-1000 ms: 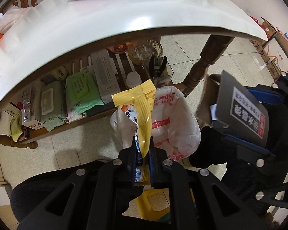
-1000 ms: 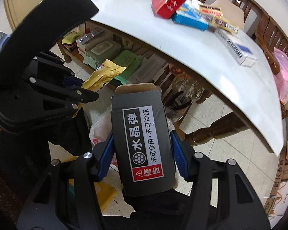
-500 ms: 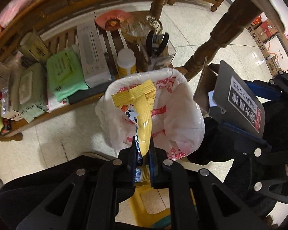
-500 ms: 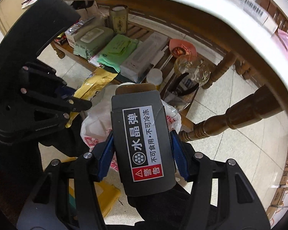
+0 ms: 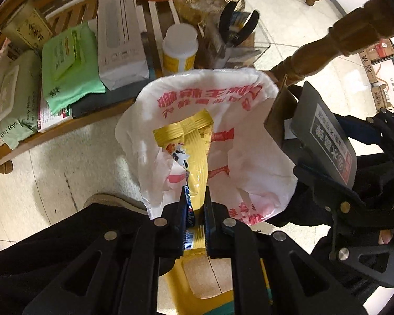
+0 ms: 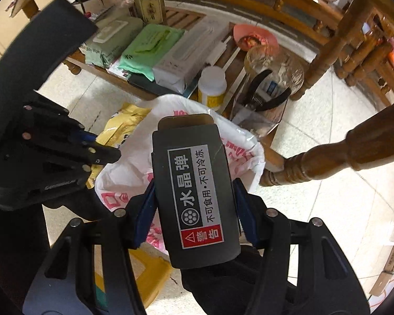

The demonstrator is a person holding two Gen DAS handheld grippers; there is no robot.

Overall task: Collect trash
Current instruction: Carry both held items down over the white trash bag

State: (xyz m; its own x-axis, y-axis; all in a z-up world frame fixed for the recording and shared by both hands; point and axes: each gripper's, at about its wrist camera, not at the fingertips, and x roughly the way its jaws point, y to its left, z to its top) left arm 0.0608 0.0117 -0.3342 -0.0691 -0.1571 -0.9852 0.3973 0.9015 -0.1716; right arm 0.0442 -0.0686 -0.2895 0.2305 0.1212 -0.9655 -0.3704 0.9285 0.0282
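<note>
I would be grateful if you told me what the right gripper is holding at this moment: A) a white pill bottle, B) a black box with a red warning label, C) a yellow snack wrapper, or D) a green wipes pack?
B: the right gripper is shut on the black box with a red warning label, above the white plastic bag; the yellow snack wrapper is in the left gripper.

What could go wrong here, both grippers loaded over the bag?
1. The white plastic bag is soft with a sagging rim, so the yellow wrapper in the left gripper may catch the edge and slide out.
2. The black box in the right gripper sits near the rim by the table leg; dropped there, it may land on the floor.
</note>
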